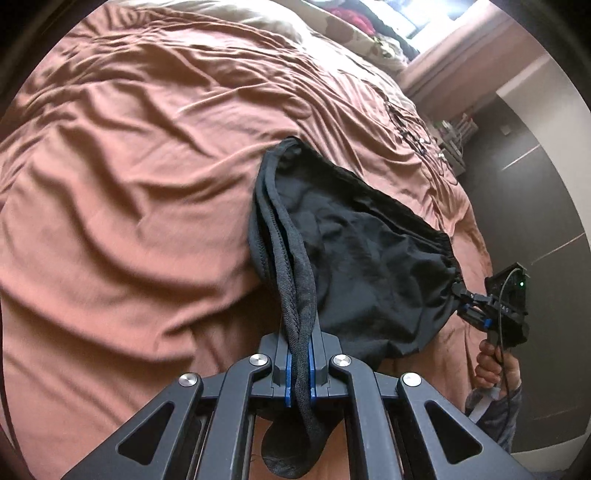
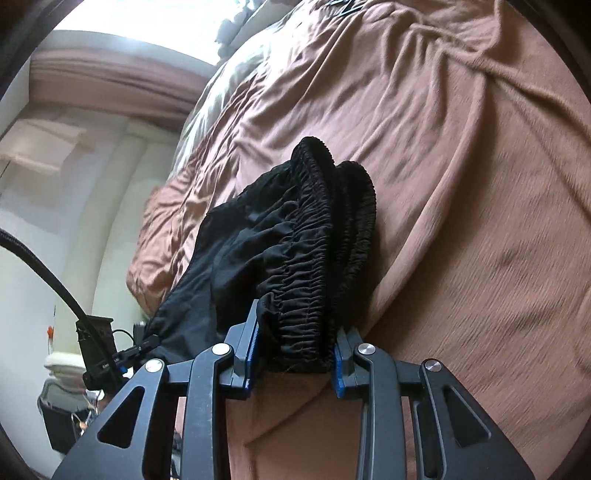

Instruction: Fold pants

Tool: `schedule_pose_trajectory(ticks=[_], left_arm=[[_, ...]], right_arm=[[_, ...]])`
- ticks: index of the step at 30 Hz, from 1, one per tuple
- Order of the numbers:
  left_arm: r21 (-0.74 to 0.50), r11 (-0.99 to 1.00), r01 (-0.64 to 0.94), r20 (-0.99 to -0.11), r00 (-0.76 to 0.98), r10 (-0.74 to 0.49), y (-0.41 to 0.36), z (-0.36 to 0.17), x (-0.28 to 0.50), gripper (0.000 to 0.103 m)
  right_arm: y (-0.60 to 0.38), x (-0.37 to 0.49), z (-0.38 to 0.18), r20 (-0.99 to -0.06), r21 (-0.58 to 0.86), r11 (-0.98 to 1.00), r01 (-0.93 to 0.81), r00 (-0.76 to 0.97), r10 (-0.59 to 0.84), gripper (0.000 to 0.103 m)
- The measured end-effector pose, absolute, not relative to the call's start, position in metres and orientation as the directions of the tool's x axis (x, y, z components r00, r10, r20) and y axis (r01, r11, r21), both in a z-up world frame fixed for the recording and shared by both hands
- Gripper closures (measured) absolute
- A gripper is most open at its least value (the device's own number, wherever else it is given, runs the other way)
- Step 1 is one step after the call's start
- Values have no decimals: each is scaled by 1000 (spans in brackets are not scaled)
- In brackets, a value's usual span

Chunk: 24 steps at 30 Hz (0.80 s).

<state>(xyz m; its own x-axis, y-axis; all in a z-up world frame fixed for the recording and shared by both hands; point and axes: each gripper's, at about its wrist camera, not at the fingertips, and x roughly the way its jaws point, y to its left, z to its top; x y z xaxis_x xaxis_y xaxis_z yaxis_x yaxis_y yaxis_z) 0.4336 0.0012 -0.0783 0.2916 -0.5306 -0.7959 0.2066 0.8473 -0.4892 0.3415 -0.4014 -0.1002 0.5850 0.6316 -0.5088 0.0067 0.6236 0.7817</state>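
The black pants (image 1: 362,258) hang stretched between both grippers above the bed. My left gripper (image 1: 300,345) is shut on the doubled leg hems, whose thick black edges run between its blue pads. In the same view my right gripper (image 1: 461,293) grips the other end at the far right, with a hand (image 1: 487,365) on its handle. In the right wrist view my right gripper (image 2: 299,326) is shut on the bunched elastic waistband (image 2: 314,258). The pants' cloth (image 2: 221,266) slopes down to my left gripper (image 2: 152,340) at the lower left.
A wrinkled brownish-pink bedsheet (image 1: 129,184) fills most of both views. A pillow (image 1: 258,18) and patterned bedding lie at the bed's far end. Thin dark cables (image 1: 417,136) rest near the bed's right edge. Dark floor (image 1: 517,192) lies beyond it.
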Motion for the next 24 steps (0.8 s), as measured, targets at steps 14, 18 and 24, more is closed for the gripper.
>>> schedule_pose_trajectory(ticks=[14, 18, 24], left_arm=[[-551, 829, 102, -771, 317, -552, 56, -83, 352, 97], [-560, 823, 94, -769, 308, -559, 63, -86, 330, 97], [-595, 802, 53, -756, 303, -580, 76, -98, 309, 97]], right_arm=[[-365, 338, -93, -528, 744, 658, -116, 501, 685, 75], [-359, 332, -91, -544, 726, 673, -138, 485, 685, 75], [-352, 323, -93, -567, 701, 694, -164, 463, 681, 75]])
